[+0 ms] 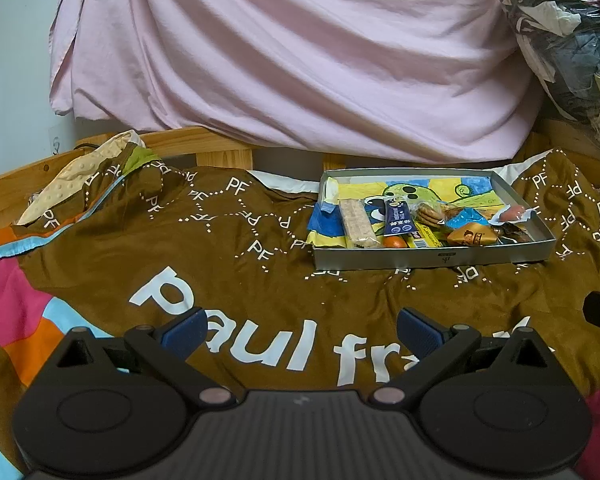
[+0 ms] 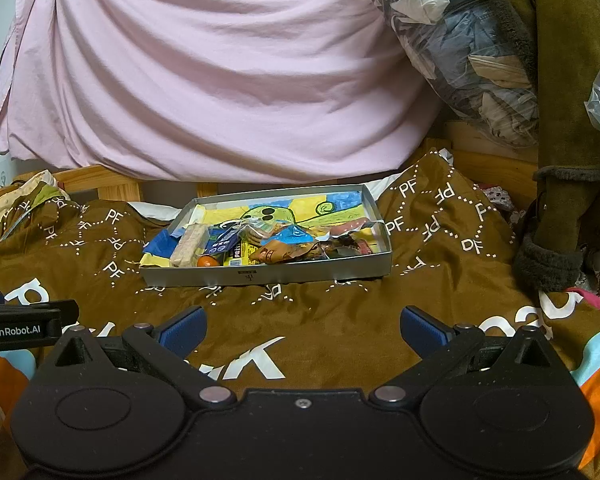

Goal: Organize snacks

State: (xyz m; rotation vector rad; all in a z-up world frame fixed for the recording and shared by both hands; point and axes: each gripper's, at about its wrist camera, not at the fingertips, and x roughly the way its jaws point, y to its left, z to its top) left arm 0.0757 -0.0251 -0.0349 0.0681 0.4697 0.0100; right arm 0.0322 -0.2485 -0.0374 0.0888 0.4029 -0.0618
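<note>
Both sets of jaws were spread wide with nothing in them: the left gripper (image 1: pixel 300 334) and the right gripper (image 2: pixel 302 330) each hung low over the brown blanket (image 1: pixel 240 272), blue pads well apart, near its front edge. From the right wrist view the left gripper's black body poked in at the left side.

All the snacks sat in a shallow grey tray (image 2: pixel 268 274) lying on the blanket toward its far edge, just in front of the wooden frame (image 1: pixel 204 148) and the big pink sheet (image 2: pixel 204 80). Inside, a kid's colourful drawing (image 1: pixel 440 190) lined the bottom. Along the tray's near edge, starting at the left: a long pale wafer bar (image 1: pixel 358 222), a dark blue packet (image 1: pixel 398 220), a small orange thing (image 1: pixel 394 242) tucked against the front wall, some round biscuits in clear wrap (image 1: pixel 428 212), a brown-gold wrapped sweet (image 1: pixel 472 236), and a pinkish sausage stick (image 1: pixel 512 213) by the right wall. Stuff was piled touching, so couldn't tell every wrapper apart.
</note>
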